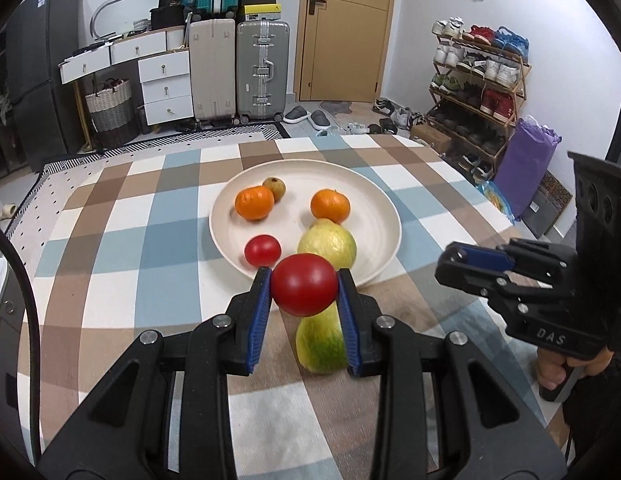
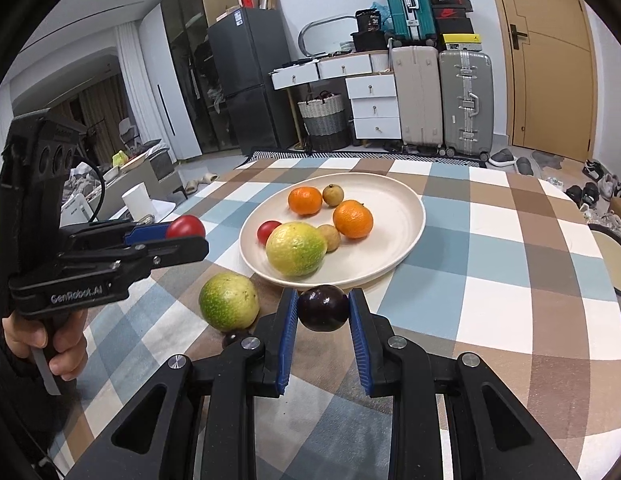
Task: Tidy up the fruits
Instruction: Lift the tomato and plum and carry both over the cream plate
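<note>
Both grippers are clamped on fruit above the cloth, just short of the plate (image 2: 406, 204): left gripper (image 1: 303, 292) on a tomato (image 1: 303, 290), right gripper (image 2: 323, 310) on a plum (image 2: 323, 308). Soft, smooth, easily bruised skins are judged; light pressure across the widest part is advised.

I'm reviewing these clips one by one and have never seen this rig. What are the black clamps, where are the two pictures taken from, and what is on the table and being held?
There is no robot here. A person holds two hand-held grippers, each with a wide-angle camera looking forward along its blue-padded jaws.

The left camera's picture shows the left gripper shut on a red tomato. The right camera's picture shows the right gripper shut on a dark purple fruit, with the person's hand holding the other gripper at its left edge.

On the checked tablecloth sits a cream plate holding two oranges, a yellow-green fruit, a small tomato and two small brown fruits. Another green fruit lies on the cloth beside the plate, and a second dark fruit peeks out below it.
</note>
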Available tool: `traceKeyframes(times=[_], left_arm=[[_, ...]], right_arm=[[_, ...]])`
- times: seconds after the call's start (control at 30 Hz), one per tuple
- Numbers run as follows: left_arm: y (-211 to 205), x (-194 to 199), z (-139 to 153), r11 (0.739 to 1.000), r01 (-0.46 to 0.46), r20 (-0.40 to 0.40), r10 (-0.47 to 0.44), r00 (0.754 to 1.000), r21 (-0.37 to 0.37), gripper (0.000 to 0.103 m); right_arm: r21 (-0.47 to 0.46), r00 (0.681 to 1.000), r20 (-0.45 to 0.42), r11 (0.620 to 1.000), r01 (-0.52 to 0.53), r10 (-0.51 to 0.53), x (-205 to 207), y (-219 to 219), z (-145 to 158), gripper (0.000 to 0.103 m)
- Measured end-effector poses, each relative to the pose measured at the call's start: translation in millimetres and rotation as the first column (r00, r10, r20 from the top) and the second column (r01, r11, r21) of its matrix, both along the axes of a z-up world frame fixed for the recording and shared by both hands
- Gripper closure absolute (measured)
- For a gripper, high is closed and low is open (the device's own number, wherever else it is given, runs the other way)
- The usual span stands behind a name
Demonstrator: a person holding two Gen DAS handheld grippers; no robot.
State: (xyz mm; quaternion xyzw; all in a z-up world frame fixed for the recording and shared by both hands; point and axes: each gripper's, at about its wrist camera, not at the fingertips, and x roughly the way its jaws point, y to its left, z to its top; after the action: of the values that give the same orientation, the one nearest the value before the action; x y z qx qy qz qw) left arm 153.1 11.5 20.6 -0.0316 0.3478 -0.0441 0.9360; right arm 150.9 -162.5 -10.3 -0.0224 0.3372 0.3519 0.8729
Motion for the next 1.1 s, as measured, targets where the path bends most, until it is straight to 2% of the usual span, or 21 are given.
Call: traceKeyframes(times=[0.17, 0.5, 0.77, 1.1], left_arm=[[5, 9, 2, 1.0, -0.003, 0.012, 0.003, 1.0, -0.026, 0.074], [8, 28, 3, 1.0, -0.018, 0.025, 0.018, 1.0, -0.014, 0.074], [11, 43, 3, 0.999, -0.021, 0.022, 0.022, 1.0, -0.034, 0.074], [13, 62, -3, 1.0, -0.028, 0.008, 0.028, 1.0, -0.007, 0.074]], right_arm=[[-0.006, 1.0, -0.015, 1.0, 0.002, -0.002, 4, 1, -3, 0.077], [0.012, 1.0, -0.016, 1.0, 0.027, -0.027, 11, -1, 0, 0.077], [0.017, 0.998, -0.018, 0.998, 0.062, -0.062, 25, -2, 5, 0.077], [-0.003, 0.998, -0.031, 0.998, 0.059, -0.059, 48, 14, 7, 0.077]])
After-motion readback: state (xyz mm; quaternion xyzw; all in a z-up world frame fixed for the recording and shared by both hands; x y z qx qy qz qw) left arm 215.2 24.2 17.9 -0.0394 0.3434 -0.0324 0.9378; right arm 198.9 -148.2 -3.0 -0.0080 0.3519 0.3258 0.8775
